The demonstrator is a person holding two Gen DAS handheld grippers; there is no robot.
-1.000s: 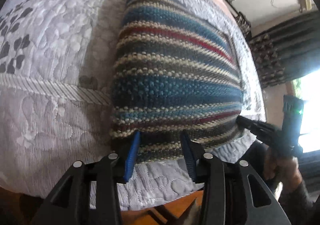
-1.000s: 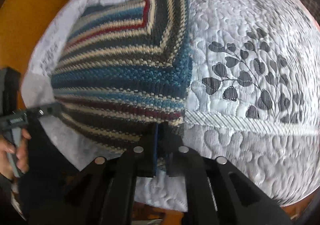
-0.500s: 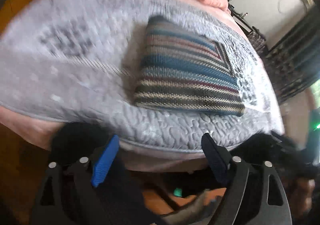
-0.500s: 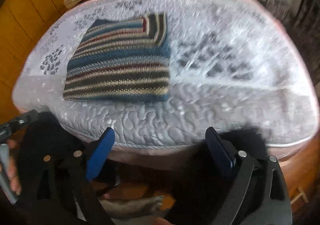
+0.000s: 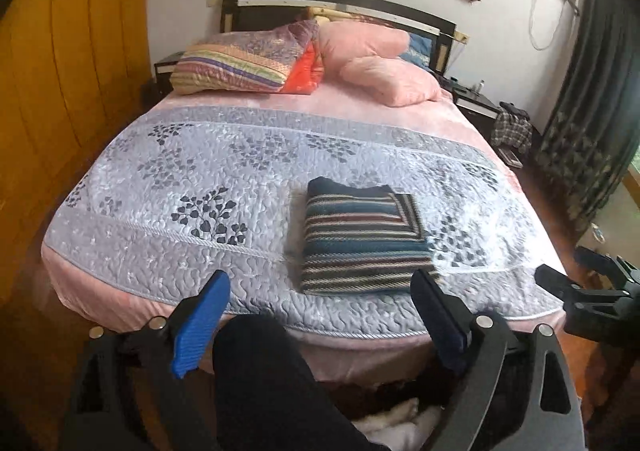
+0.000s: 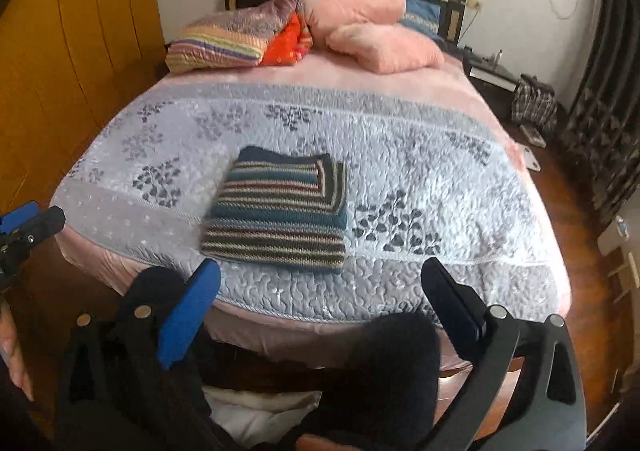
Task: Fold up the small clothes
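Both the left gripper (image 5: 320, 315) and the right gripper (image 6: 320, 301) have jaws spread wide and empty, off the foot of the bed (image 5: 160, 179). One folded striped sweater (image 5: 362, 237) lies ahead between them, long axis running away; neither gripper looks clearly nearer.

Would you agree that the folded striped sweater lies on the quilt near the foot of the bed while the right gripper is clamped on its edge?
Not quite: the right gripper is open and clear of the folded striped sweater, as the right wrist view shows. The rest is correct.
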